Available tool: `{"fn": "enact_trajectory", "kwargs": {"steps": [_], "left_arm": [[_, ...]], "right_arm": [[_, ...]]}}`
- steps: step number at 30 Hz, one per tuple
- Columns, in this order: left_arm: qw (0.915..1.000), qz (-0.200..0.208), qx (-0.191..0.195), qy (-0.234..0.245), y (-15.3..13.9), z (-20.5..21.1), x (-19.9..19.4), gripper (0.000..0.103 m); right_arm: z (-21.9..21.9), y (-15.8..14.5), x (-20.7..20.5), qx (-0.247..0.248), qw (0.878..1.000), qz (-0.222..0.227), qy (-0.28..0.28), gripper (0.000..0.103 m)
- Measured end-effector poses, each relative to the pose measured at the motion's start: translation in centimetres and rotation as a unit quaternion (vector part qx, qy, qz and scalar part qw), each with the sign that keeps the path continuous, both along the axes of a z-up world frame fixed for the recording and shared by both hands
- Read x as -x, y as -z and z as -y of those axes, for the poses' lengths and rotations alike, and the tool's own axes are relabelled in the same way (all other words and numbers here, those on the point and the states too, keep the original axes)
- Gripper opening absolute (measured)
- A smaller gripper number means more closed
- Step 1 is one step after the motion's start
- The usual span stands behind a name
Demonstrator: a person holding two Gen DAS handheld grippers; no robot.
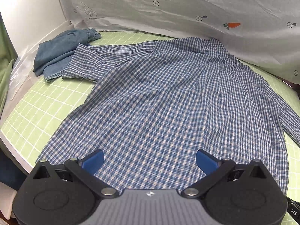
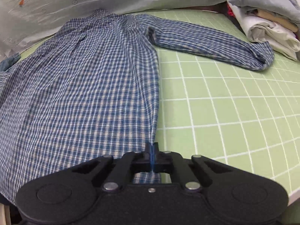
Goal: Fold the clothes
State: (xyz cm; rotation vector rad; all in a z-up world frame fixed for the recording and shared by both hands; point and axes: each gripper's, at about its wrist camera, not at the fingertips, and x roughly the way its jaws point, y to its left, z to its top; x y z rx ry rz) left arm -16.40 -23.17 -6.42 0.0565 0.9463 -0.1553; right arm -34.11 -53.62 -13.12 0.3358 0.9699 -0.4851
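Shirt hem edge in right hand-held gripper; open mat alongside.

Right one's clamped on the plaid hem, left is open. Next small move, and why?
Probably lower the left hand-held gripper and close it on the plaid shirt hem beneath it. Its jaws stand open over the hem, while the right hand-held gripper already pinches the other corner.

Green gridded mat on the table, carrot-print sheet draped behind, white wall at left.
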Motion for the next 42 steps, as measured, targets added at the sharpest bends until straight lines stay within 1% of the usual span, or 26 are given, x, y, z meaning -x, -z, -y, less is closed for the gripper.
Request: {"fn": "enact_trajectory", "kwargs": {"steps": [1,2,3,4,5,6,7,8,11,13,16,19,20,22,24,27,30,33,35,36,37,38,40,42], "left_arm": [[1.0000,0.002,0.002,0.003,-0.1,-0.7,-0.5,0.103],[1.0000,0.004,0.003,0.006,-0.3,-1.4,-1.0,0.103],[0.9999,0.007,0.005,0.008,-0.4,-2.1,-1.5,0.103],[0.9999,0.010,0.007,0.009,-0.6,-2.8,-2.1,0.103],[0.9998,0.016,0.009,0.010,-0.9,-3.6,-2.6,0.103],[0.9997,0.022,0.010,0.012,-1.1,-4.3,-3.2,0.103],[0.9995,0.028,0.008,0.015,-1.3,-5.0,-3.9,0.103],[0.9993,0.034,0.006,0.016,-1.4,-5.7,-4.6,0.103],[0.9988,0.044,0.003,0.022,-1.5,-7.5,-7.1,0.103],[0.9985,0.047,0.006,0.026,-1.6,-8.9,-8.9,0.103],[0.9979,0.055,0.002,0.034,-1.6,-10.7,-11.4,0.103],[0.9978,0.055,-0.006,0.036,-1.1,-12.2,-14.0,0.101],[0.9980,0.053,-0.003,0.034,-0.8,-12.8,-14.8,0.094],[0.9987,0.041,0.016,0.024,-0.2,-13.8,-16.7,0.087],[0.9990,0.026,0.030,0.021,0.6,-14.3,-18.6,0.084],[0.9990,0.014,0.020,0.038,1.9,-13.9,-20.8,0.083],[0.9980,-0.001,0.008,0.062,3.5,-12.9,-22.5,0.083],[0.9956,-0.009,-0.003,0.093,4.8,-12.1,-23.6,0.082],[0.9929,-0.011,-0.012,0.118,5.6,-11.6,-24.1,0.074],[0.9914,-0.013,-0.017,0.129,5.9,-11.3,-24.4,0.073],[0.9899,-0.017,-0.022,0.139,6.3,-11.1,-24.7,0.070],[0.9883,-0.020,-0.027,0.149,6.7,-10.9,-25.0,0.063],[0.9859,-0.029,-0.033,0.161,7.3,-10.6,-25.5,0.060],[0.9846,-0.037,-0.040,0.166,7.9,-10.3,-25.9,0.060]], "right_arm": [[-0.4,-0.2,-0.3,0.011,1.000,-0.011,0.010,0.018],[-1.0,-0.5,-0.6,0.026,0.999,-0.017,0.023,0.050],[-1.6,-0.9,-1.0,0.040,0.998,-0.019,0.036,0.077],[-2.2,-1.3,-1.3,0.055,0.997,-0.021,0.049,0.082],[-2.8,-1.7,-1.7,0.061,0.996,-0.015,0.061,0.083],[-3.4,-2.0,-2.0,0.061,0.996,-0.008,0.070,0.087],[-4.0,-2.2,-2.4,0.058,0.995,-0.001,0.078,0.097],[-4.7,-2.4,-2.9,0.056,0.995,0.006,0.084,0.103],[-7.2,-2.3,-4.9,0.055,0.996,0.009,0.074,0.103],[-9.0,-2.1,-6.4,0.061,0.996,0.004,0.059,0.103],[-11.6,-1.8,-8.8,0.068,0.996,0.001,0.053,0.103],[-13.6,-1.3,-11.6,0.069,0.996,-0.016,0.048,0.103],[-14.2,-1.0,-12.4,0.071,0.996,-0.023,0.046,0.103],[-15.0,-0.7,-13.5,0.070,0.996,-0.030,0.039,0.103],[-15.5,-0.5,-14.4,0.065,0.997,-0.034,0.038,0.103],[-15.3,0.2,-15.7,0.062,0.995,-0.055,0.050,0.103],[-14.7,1.0,-16.6,0.045,0.994,-0.072,0.075,0.103],[-14.2,1.2,-17.0,0.021,0.992,-0.070,0.105,0.103],[-14.0,1.3,-17.3,0.009,0.991,-0.068,0.117,0.103],[-14.0,1.3,-17.4,0.003,0.990,-0.068,0.122,0.103],[-14.0,1.3,-17.5,0.001,0.990,-0.068,0.125,0.103],[-14.0,1.3,-17.7,-0.001,0.989,-0.069,0.128,0.103],[-14.1,1.3,-18.0,-0.003,0.989,-0.070,0.133,0.103],[-14.1,1.4,-18.1,-0.008,0.988,-0.067,0.137,0.103]]}}
